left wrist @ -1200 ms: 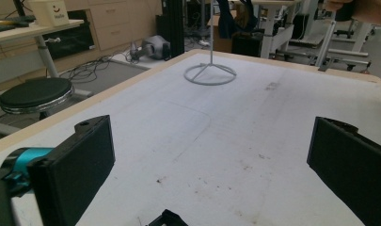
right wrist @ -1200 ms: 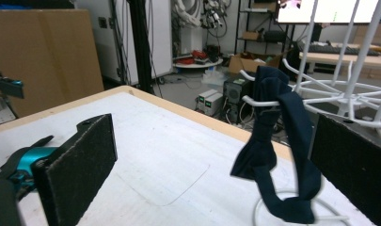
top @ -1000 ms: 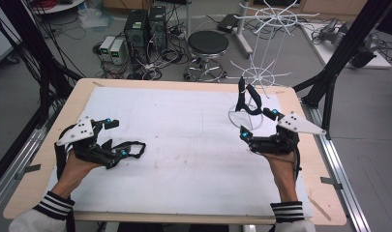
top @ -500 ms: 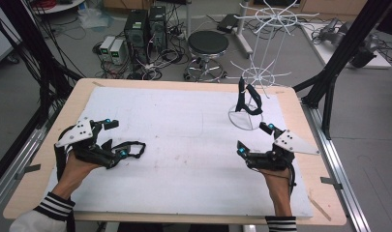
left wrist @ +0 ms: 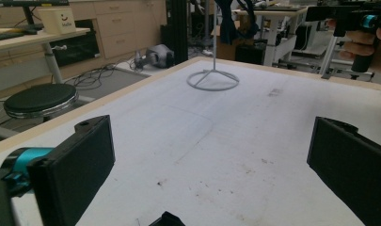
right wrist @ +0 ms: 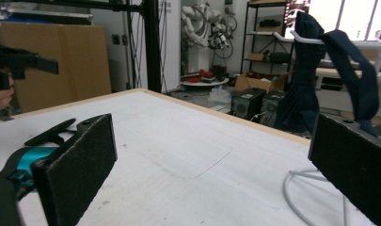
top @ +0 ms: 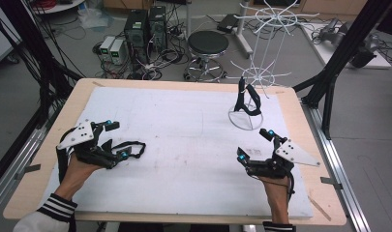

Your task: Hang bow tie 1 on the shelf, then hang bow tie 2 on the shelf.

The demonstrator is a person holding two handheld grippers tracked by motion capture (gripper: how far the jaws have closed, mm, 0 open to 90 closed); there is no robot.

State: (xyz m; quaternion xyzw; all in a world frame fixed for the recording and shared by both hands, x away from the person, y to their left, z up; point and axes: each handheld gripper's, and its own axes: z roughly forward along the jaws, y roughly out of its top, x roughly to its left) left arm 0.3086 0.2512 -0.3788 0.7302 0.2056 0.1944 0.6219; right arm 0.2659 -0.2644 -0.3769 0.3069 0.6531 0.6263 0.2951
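Right claw (top: pixel 254 145) drawn back from one wire stand (top: pixel 245 117), one dark cloth (top: pixel 247 99) hanging, both claws gaping, left claw (top: pixel 128 145) empty.

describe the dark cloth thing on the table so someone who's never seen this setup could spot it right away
Start at the white mat covering the wooden table and look to its far right corner, where a white wire stand rises from a ring base. The dark blue cloth hangs draped over that stand's lowest arms, the only soft, dark item there.
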